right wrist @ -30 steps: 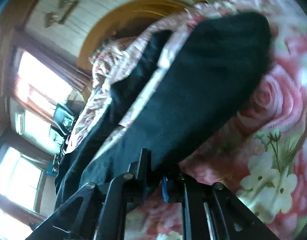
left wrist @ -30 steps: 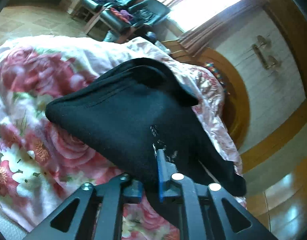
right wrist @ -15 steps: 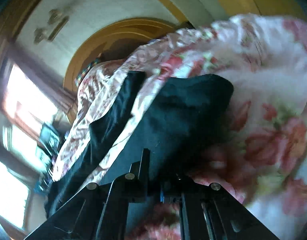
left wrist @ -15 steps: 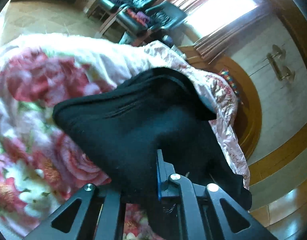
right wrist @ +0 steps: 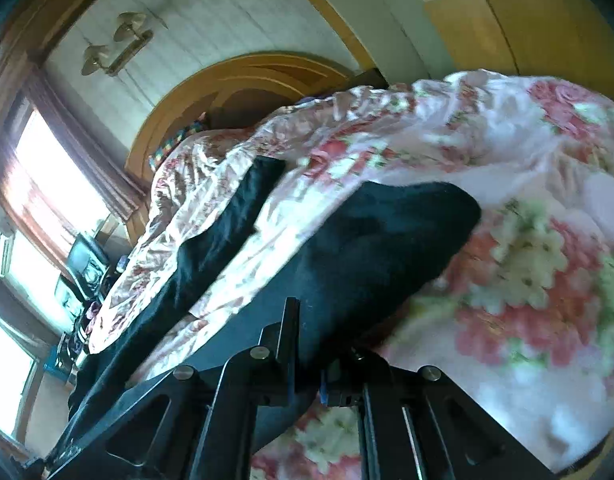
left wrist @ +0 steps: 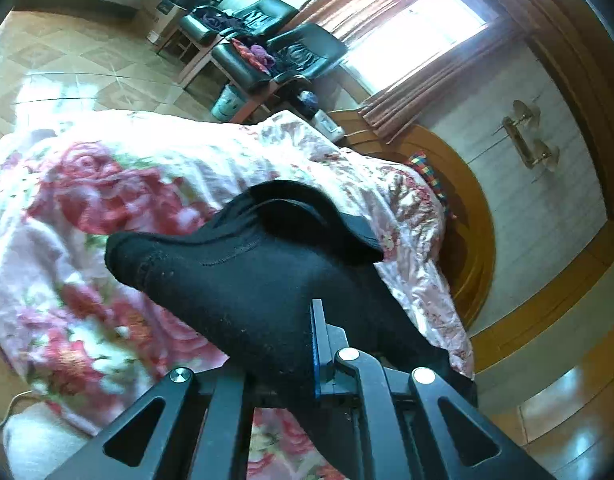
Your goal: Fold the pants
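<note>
Where the left wrist view begins, at the bottom of the frame, the left claw is closed on a fold of the black pants; the blue-edged finger presses into the cloth at lower centre, while the other finger is hidden under the fabric. From that grip the pants rise toward the middle of the frame, ending in a rounded bunched end at centre left and a dark fold at centre. Behind them the floral blanket covers the bed across the left and centre. Further back, at centre right, curves the wooden headboard. In the upper centre stand black chairs with clothes on them, beside a bright curtained window.

At the bottom of the right wrist view, the right claw is likewise clamped on the pants, the cloth bulging out between the two fingers at lower centre. This part runs up to a rounded end at centre right. A second black strip of the pants lies to the left of it, with blanket showing between the two. Beyond, the headboard arches at upper centre, with a wall lamp in the upper left.
</note>
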A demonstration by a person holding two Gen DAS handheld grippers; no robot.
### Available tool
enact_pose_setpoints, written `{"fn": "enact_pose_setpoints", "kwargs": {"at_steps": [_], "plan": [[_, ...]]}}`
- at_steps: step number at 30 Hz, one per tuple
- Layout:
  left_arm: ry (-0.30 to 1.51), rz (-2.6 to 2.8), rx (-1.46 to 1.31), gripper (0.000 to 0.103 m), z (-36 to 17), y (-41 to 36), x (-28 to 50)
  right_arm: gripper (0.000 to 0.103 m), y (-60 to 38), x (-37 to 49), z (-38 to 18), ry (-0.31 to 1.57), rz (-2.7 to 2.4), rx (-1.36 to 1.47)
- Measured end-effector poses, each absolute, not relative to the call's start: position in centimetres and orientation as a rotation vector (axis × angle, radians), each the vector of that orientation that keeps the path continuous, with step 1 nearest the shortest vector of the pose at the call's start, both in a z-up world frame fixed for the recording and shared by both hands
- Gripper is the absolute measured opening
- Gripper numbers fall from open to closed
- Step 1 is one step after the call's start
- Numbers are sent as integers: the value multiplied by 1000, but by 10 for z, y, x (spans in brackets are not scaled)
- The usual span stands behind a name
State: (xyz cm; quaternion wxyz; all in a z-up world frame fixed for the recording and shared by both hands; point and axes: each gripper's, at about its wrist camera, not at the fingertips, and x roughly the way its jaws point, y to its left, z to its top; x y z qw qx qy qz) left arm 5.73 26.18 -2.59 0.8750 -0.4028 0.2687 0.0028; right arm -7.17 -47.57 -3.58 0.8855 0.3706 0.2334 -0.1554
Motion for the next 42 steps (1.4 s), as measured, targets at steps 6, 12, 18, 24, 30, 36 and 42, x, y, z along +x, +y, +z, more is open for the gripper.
{"fn": "enact_pose_setpoints", "kwargs": {"at_steps": [6,12,18,24,30,36,42], "plan": [[754,160,-824,21,-68,261,60,17,-478,-61,-47,593,-451,734],[654,279,-883,32,-53,278,35,54,-485,-99,-31,480,-732,697],[505,421,-820,32,-20,278,7,63,-475,-129,1,308,-842,582],[532,269,-641,37,3,229,31,70,-428,-83,14,371,-575,376],[709,42,-510,39,-14,161,80,74,-395,-31,-13,564,-269,344],[809,-77,-406,40,-38,93,118,74,-396,3,-26,641,-139,381],[829,-76,-271,57,-57,53,134,74,-422,62,-22,669,-144,436]]}}
